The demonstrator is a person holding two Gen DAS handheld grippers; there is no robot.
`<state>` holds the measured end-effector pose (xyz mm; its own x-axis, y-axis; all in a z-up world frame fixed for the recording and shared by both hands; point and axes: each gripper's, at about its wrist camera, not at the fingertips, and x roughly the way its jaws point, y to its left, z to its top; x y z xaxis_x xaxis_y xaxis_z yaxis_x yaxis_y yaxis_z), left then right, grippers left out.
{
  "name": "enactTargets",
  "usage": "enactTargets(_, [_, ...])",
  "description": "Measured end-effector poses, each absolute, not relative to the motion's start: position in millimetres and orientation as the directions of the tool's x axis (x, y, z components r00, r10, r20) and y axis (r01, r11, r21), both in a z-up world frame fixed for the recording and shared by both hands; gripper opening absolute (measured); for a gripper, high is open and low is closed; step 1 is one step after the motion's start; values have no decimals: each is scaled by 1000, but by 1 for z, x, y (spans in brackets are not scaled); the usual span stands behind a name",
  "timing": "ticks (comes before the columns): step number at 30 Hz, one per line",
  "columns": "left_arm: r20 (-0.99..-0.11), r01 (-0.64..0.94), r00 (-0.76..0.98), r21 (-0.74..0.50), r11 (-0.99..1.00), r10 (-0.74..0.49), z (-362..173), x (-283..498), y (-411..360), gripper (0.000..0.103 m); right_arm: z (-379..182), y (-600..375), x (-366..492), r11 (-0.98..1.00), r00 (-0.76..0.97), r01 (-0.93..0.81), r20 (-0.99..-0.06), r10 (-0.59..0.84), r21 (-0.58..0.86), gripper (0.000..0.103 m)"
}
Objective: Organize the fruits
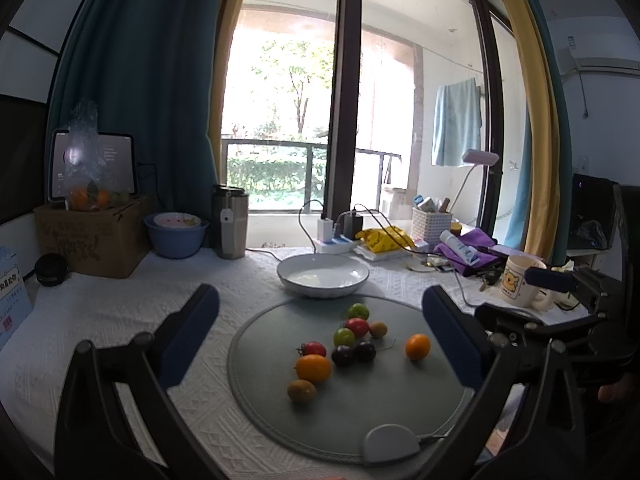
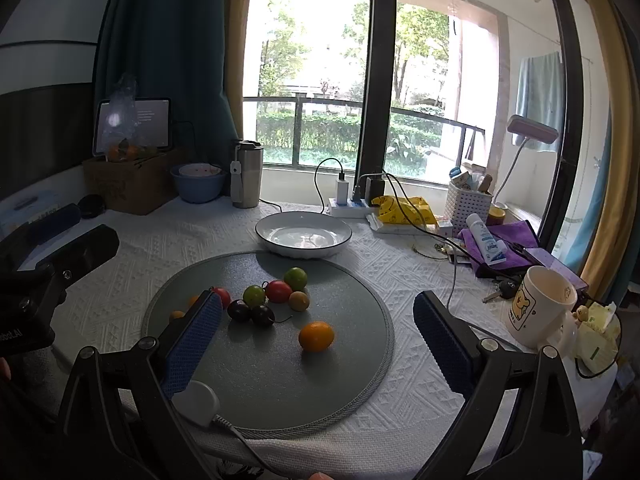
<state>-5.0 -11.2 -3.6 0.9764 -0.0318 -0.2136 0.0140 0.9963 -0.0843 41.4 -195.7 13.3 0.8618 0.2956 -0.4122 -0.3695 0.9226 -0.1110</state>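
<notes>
A: White tablecloth (image 2: 168,248); fruits (image 2: 276,300) lie loose on your grey mat (image 2: 352,360), white bowl (image 2: 304,236) behind. Readable writing?

B: None legible. Your left gripper (image 1: 320,332) and right gripper (image 2: 318,326) hover, jaws apart, empty.

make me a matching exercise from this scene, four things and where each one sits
Things:
1. white bowl
2. lone orange fruit
3. bear mug
4. steel tumbler

Places:
A. far right of the table, beside keys
B. at the back near the window, next to the blue basin
C. on the grey mat, apart from the fruit cluster
D. just beyond the mat's far edge, empty

Pairs: 1-D, 2-C, 3-A, 4-B
</notes>
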Motion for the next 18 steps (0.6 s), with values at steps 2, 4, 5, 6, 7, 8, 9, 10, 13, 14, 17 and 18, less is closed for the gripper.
enactTargets(2, [-213, 13, 977, -84, 996, -31, -4, -5, -11, 102, 13, -196, 42, 923, 861, -370, -413, 296, -110, 99])
enactTargets(4, [-214, 13, 976, -84, 996, -31, -4, -5, -11, 102, 13, -196, 41, 922, 860, -372, -415, 298, -109, 99])
enactTargets(5, [-214, 13, 976, -85, 996, -31, -4, -5, -12, 102, 13, -195, 41, 922, 859, -373, -415, 299, -109, 99])
enactTargets(6, [-214, 13, 976, -84, 996, -31, -4, -5, -11, 102, 13, -195, 42, 921, 859, -374, -416, 300, -109, 99])
enactTargets(7, [-214, 14, 976, -85, 996, -32, -4, -5, -11, 102, 13, -195, 41, 921, 858, -375, -416, 300, -109, 99])
enactTargets(8, [-216, 14, 976, -86, 996, -32, -4, -5, -12, 102, 13, -195, 42, 921, 858, -375, -417, 301, -108, 99])
enactTargets(9, [-217, 15, 976, -86, 996, -34, -4, -4, -11, 102, 13, -195, 42, 921, 858, -374, -417, 299, -108, 99])
enactTargets(10, [-219, 16, 975, -87, 996, -35, -5, -4, -12, 102, 12, -195, 42, 921, 857, -374, -420, 299, -107, 99])
enactTargets(13, [-232, 18, 972, -89, 996, -38, -7, -1, -12, 102, 11, -194, 45, 921, 853, -375, -428, 300, -103, 99])
enactTargets(14, [-240, 19, 970, -90, 996, -40, -8, 1, -12, 102, 10, -194, 47, 921, 851, -375, -431, 299, -101, 99])
enactTargets(17, [-281, 18, 959, -92, 996, -43, -15, 9, -12, 102, 4, -196, 54, 923, 842, -374, -450, 298, -90, 99])
enactTargets(18, [-300, 14, 953, -90, 996, -41, -17, 13, -12, 102, 1, -196, 56, 923, 838, -375, -458, 297, -87, 99])
